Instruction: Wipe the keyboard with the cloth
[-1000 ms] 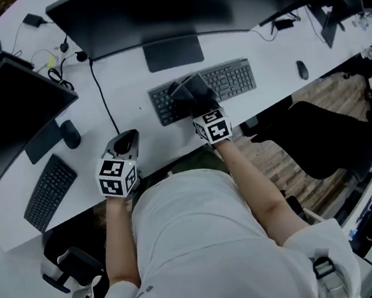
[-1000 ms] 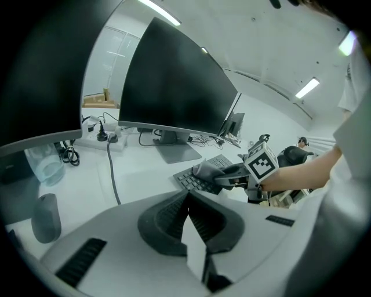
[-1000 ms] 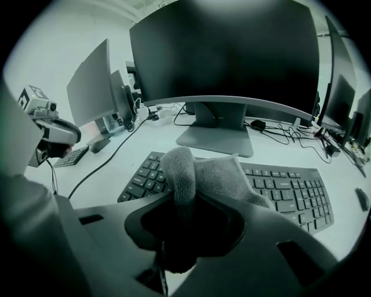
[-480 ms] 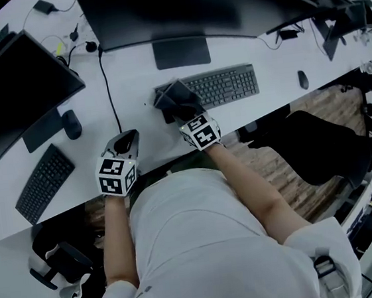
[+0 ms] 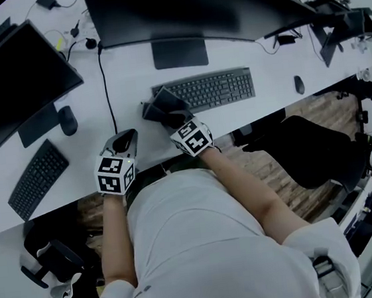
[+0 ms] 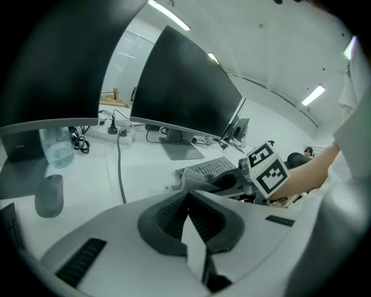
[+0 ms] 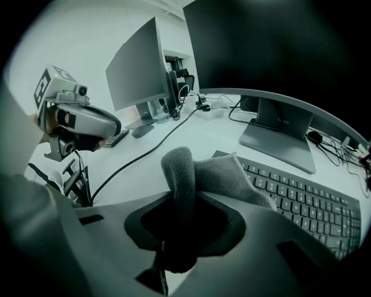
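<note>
Cloth [image 5: 162, 106], soft, grey and fuzzy, bunched into a thick lump. Sits on the left end of the keyboard [image 5: 216, 88], a long, flat, dark grey board with rows of small square keys. Pinched in the right gripper [image 5: 171, 118]: jaws squeezed shut on one rolled fold of the cloth, the rest flopping forward onto the keys.

Left gripper [image 5: 124, 141], smooth pale plastic with black ribbed pads [image 6: 165, 217], jaws pressed together with nothing between them. Points up the smooth white desk [image 5: 130, 64] from near its front edge, well to the left of the cloth. Maybe touching the desk top, hard to tell from above.

Two bare forearms, reaching out from a white shirt. Right forearm [image 5: 243, 185] slants forward and to the left. Left forearm [image 5: 115, 233] goes straight ahead.

One cloth. Two grippers, each with a black-and-white marker cube. Two keyboards: the grey one under the cloth, and a second keyboard [image 5: 36, 179], black, far off to the left. Two small, dark, rounded mice: left mouse [image 5: 67, 120] and right mouse [image 5: 299, 85]. Two big dark screens close by: a wide curved screen [image 5: 184, 11] and a flat screen [image 5: 11, 78]. One thin black cable [image 5: 105, 87] across the desk. One black chair [image 5: 312, 144] at the right.
</note>
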A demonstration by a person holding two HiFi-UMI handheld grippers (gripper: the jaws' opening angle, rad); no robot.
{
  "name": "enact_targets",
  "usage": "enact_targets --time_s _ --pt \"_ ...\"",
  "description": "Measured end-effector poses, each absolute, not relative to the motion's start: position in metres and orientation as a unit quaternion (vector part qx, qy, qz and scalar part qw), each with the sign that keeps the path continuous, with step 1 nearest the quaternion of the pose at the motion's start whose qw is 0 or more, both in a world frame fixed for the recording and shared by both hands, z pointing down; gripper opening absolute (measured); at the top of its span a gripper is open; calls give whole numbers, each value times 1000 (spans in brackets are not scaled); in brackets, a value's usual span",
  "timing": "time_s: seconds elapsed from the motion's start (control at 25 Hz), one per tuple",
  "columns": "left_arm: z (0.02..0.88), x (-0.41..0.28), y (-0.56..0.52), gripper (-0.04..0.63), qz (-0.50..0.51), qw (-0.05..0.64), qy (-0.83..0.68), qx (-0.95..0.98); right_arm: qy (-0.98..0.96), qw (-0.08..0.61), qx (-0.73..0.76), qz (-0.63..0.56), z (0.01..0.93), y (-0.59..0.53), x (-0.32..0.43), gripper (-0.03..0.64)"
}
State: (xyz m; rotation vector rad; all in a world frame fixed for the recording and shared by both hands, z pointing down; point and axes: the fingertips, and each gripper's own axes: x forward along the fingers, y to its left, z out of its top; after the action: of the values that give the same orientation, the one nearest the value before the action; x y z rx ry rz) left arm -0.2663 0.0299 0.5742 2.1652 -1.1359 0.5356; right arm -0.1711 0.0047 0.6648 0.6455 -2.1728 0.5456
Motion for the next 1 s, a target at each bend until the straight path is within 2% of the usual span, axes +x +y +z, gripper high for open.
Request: enact_targets --time_s 0.4,1.0 --pt "575 -248 36 2 202 321 -440 814 -864 397 222 217 664 17 -161 95" --pt "575 -208 36 2 207 324 -443 810 -858 400 234 222 667 7 -106 95"
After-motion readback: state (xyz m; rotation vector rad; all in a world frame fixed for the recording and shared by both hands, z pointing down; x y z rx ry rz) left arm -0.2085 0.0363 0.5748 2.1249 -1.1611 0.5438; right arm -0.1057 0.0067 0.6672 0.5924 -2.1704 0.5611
